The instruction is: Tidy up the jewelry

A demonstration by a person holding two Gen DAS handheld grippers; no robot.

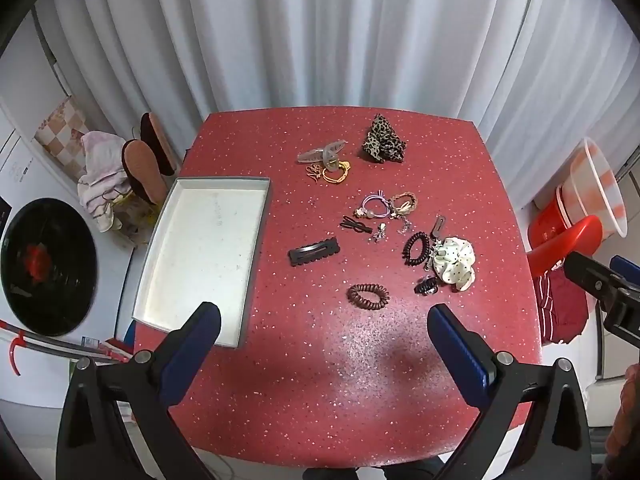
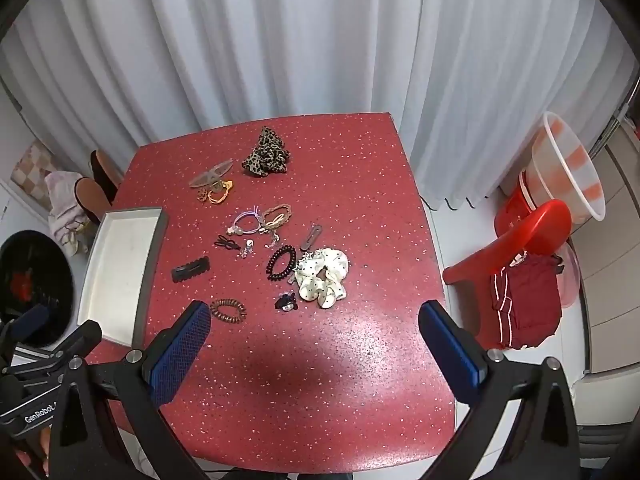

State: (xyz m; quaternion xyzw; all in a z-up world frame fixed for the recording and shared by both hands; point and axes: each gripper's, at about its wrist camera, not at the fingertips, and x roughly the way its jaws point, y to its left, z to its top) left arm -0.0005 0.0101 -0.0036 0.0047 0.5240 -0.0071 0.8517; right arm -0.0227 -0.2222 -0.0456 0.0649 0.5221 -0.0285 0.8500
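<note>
A shallow white tray [image 1: 256,224] with a grey rim lies on the left of the red table [image 1: 320,380]; it also shows in the right wrist view [image 2: 154,240]. Hair accessories lie scattered to its right: a leopard scrunchie [image 1: 382,141], a clear claw clip [image 1: 320,152], a black barrette [image 1: 314,252], a brown coil tie [image 1: 368,297], a black coil tie [image 1: 416,248], a white dotted scrunchie [image 1: 456,264] and small ties and clips [image 1: 384,208]. My left gripper [image 1: 324,320] is open above the near table. My right gripper [image 2: 314,316] is open, the brown coil tie [image 2: 228,310] beside its left finger.
White curtains hang behind the table. A red chair [image 2: 520,240] with dark red clothing and a plastic basin [image 2: 568,168] stand to the right. A washing machine door [image 1: 44,264], slippers and cloth sit at the left on the floor.
</note>
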